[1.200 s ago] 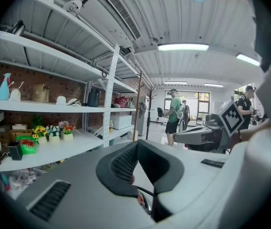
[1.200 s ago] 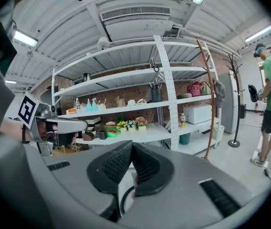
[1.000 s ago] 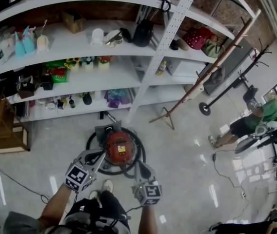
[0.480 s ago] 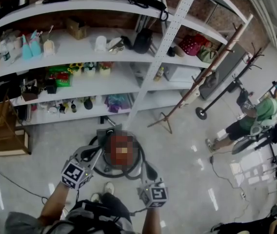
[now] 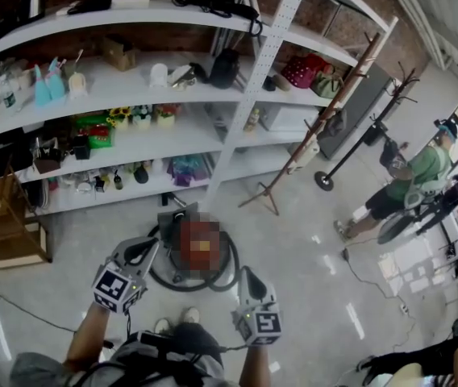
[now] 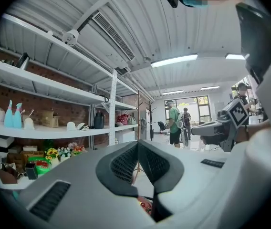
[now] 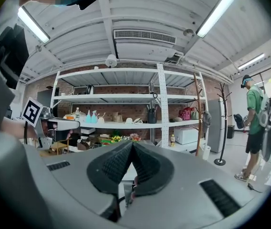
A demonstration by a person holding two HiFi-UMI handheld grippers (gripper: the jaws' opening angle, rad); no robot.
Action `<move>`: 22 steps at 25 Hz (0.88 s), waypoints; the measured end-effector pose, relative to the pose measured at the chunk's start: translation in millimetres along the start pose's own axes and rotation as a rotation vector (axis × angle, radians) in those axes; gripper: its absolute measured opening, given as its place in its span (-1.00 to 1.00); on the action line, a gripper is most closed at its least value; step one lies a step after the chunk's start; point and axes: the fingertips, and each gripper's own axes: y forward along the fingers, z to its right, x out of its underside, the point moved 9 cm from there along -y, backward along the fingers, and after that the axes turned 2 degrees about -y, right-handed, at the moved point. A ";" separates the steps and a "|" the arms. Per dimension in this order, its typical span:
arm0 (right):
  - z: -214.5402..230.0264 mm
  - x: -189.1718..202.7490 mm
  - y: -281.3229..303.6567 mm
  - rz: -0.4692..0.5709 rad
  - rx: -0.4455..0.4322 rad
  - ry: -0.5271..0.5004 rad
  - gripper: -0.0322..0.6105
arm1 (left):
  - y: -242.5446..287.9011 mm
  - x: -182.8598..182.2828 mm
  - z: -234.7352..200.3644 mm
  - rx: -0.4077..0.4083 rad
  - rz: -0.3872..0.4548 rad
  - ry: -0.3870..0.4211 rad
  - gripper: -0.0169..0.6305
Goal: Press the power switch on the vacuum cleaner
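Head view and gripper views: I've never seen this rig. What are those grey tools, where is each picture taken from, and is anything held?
A person stands holding a two-jaw gripper in each hand; the marker cubes belong to them. The head view looks down from the person's head: left gripper, right gripper, and a red vacuum cleaner on the pale floor before stocked shelves. The other two pictures come from a camera riding on each gripper, looking along its jaws. Both show jaws closed together, holding nothing.
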 end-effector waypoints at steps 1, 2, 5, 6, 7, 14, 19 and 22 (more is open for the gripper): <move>-0.4 0.1 -4.8 0.004 0.007 -0.001 -0.86 | -2.4 -0.7 2.3 -0.001 0.002 -0.011 -0.92; -1.1 -0.9 -9.8 0.006 0.015 -0.002 -0.86 | -4.6 -0.4 4.5 0.001 0.003 -0.017 -0.92; -0.6 -1.0 -23.5 -0.004 0.034 0.007 -0.86 | -8.2 -1.1 11.5 0.016 0.009 0.001 -0.92; 0.1 -1.3 -28.2 -0.003 0.043 0.015 -0.86 | -8.3 -1.4 14.6 0.018 0.011 -0.003 -0.92; 1.6 -1.3 -32.6 0.000 0.053 0.019 -0.86 | -7.9 -1.8 17.3 0.019 0.012 -0.008 -0.92; 18.5 3.0 -52.5 0.001 0.080 0.009 -0.86 | -2.0 -3.1 34.0 0.037 0.014 0.002 -0.92; 31.0 4.9 -60.6 -0.003 0.063 0.008 -0.86 | 1.9 2.4 51.5 0.021 0.000 -0.017 -0.92; 42.3 10.0 -62.9 0.000 0.050 0.020 -0.86 | 8.2 3.8 60.9 0.026 -0.009 0.010 -0.92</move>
